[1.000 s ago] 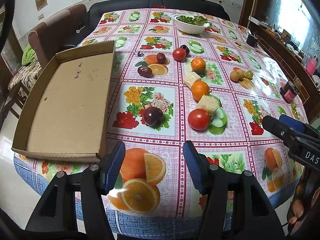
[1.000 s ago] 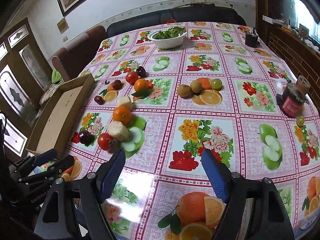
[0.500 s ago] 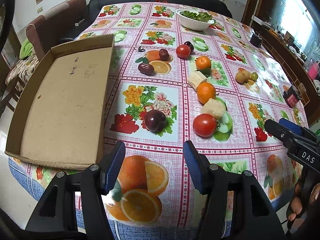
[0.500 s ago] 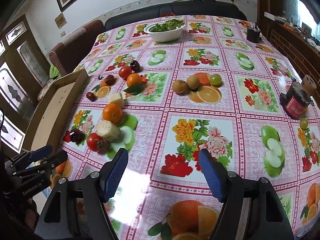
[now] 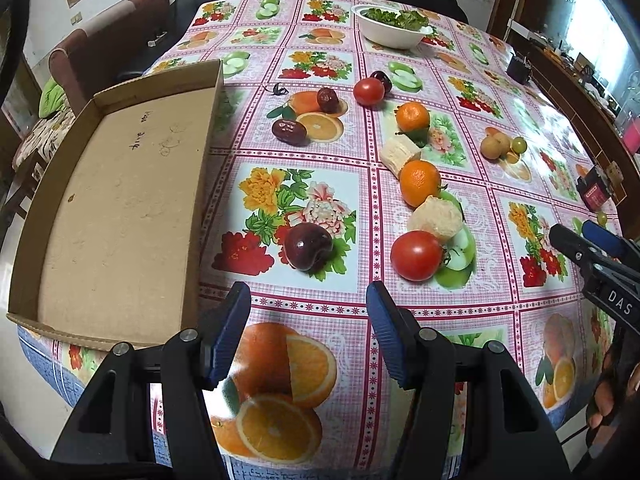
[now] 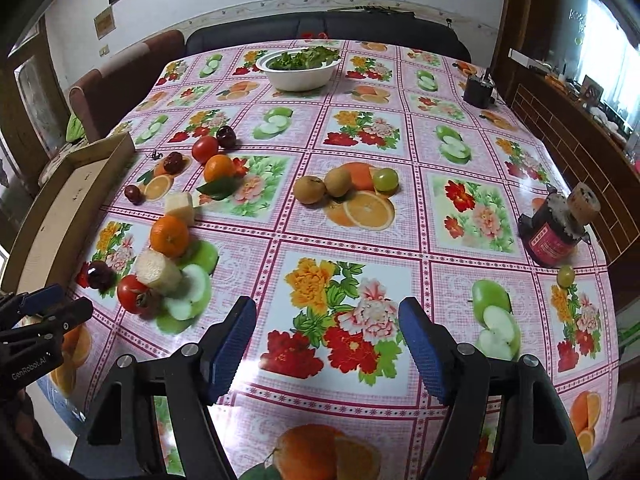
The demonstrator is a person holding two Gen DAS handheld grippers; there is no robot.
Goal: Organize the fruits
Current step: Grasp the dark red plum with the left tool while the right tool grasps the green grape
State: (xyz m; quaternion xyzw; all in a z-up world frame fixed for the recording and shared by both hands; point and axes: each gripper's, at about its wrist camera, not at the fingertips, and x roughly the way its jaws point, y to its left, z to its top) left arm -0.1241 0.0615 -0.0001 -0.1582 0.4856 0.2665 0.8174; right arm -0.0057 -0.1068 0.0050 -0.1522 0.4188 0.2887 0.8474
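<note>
Left wrist view is showing the left gripper [image 5: 308,330] hovering over the near edge of the desk [image 5: 400,312], its jaws standing apart with nothing between them. Just ahead of it a dark red apple [image 5: 308,246] is lying on the flowered cloth, and a tomato [image 5: 416,255] is sitting to its right, touching a pale peeled chunk [image 5: 436,218] with an orange [image 5: 420,183] behind that. Further back, two dates [image 5: 289,132], a second tomato [image 5: 368,91] and another orange [image 5: 413,117] are lying scattered. An empty cardboard tray [image 5: 116,208] is resting along the left side of the desk.

In the right wrist view the right gripper [image 6: 327,336] is hanging over bare cloth, its jaws spread wide and holding nothing. Two kiwis [image 6: 322,186] and a green grape [image 6: 385,179] are sitting together mid-desk. A jar [image 6: 554,226] is standing near the right edge with another grape [image 6: 565,275] just in front of it, and a white bowl of greens [image 6: 299,68] is sitting at the far end.
</note>
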